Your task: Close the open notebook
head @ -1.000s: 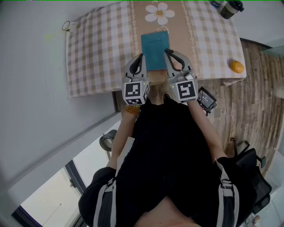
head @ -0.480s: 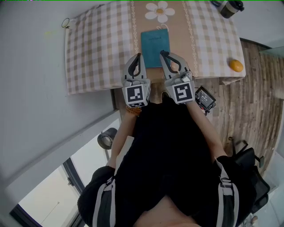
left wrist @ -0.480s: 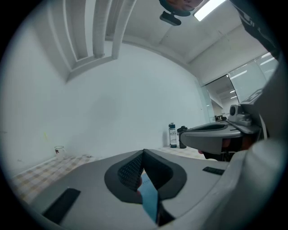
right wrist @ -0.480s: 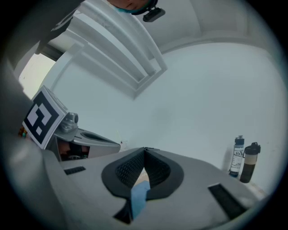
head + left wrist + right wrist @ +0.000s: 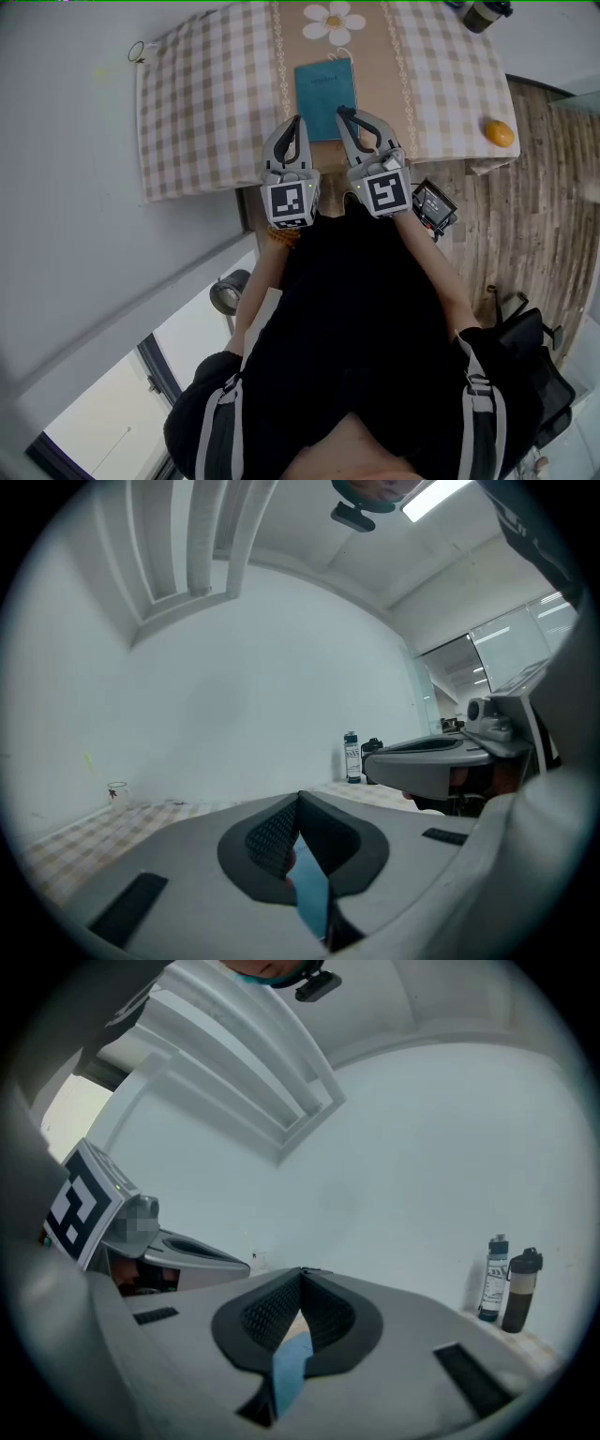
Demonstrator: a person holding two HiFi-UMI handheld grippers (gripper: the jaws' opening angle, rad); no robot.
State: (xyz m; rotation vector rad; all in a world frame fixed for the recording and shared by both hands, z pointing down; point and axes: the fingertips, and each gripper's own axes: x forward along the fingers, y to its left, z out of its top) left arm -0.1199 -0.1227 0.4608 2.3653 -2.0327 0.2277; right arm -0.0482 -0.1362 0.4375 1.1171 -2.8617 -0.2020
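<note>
The left tongs (image 5: 295,121) and right tongs (image 5: 341,112) have drawn back toward 6 o'clock from the notebook (image 5: 325,94). Both are pinched together, empty.

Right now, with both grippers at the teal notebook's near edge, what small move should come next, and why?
Probably draw both grippers back, clear of the table. The notebook lies flat with its cover up, apparently already closed, and the left gripper and right gripper are both shut beside its near edge, holding nothing.
</note>
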